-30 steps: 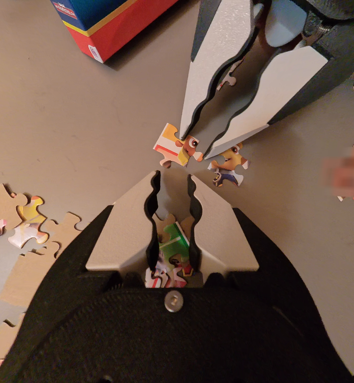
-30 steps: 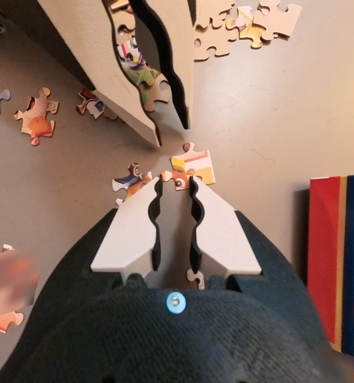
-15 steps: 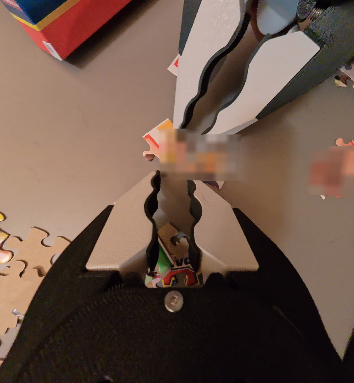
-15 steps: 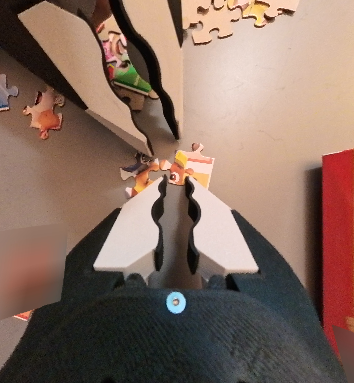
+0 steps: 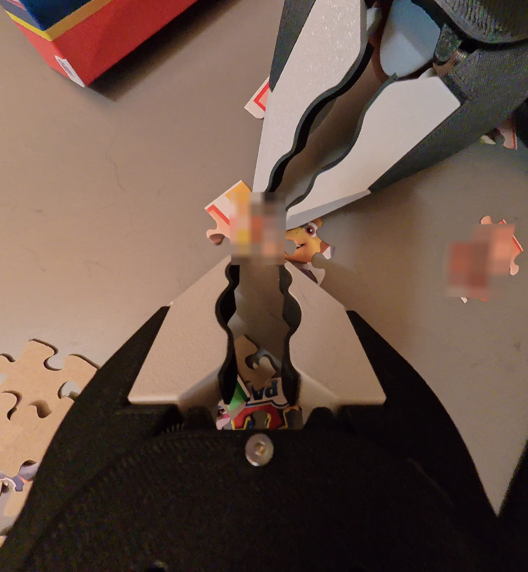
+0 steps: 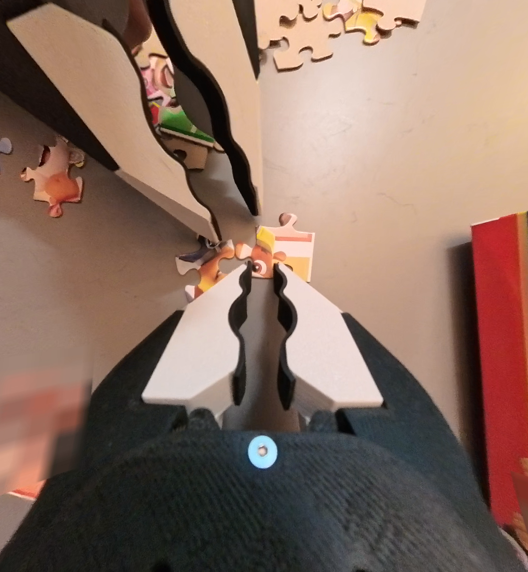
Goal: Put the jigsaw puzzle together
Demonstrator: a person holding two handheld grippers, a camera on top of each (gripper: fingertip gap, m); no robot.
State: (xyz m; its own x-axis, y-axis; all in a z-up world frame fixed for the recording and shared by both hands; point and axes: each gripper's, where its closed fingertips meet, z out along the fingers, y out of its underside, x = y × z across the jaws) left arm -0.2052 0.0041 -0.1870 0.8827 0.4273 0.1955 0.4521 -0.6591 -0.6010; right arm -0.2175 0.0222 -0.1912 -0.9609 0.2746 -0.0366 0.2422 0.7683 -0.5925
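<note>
The grey tabletop (image 6: 380, 154) carries a red and blue box (image 5: 108, 37) and scattered jigsaw pieces. The left gripper (image 5: 258, 269) hangs over the tabletop, fingers apart, nothing between its tips. The right gripper (image 6: 262, 269), fingers narrowly apart, presses on a yellow-and-white puzzle piece (image 6: 296, 247) just beside an orange piece (image 6: 207, 269).

Grey tabletop (image 5: 101, 201) with scattered puzzle pieces (image 6: 55, 182), joined face-down pieces (image 5: 24, 387) and a red-and-blue box (image 5: 101, 37).
</note>
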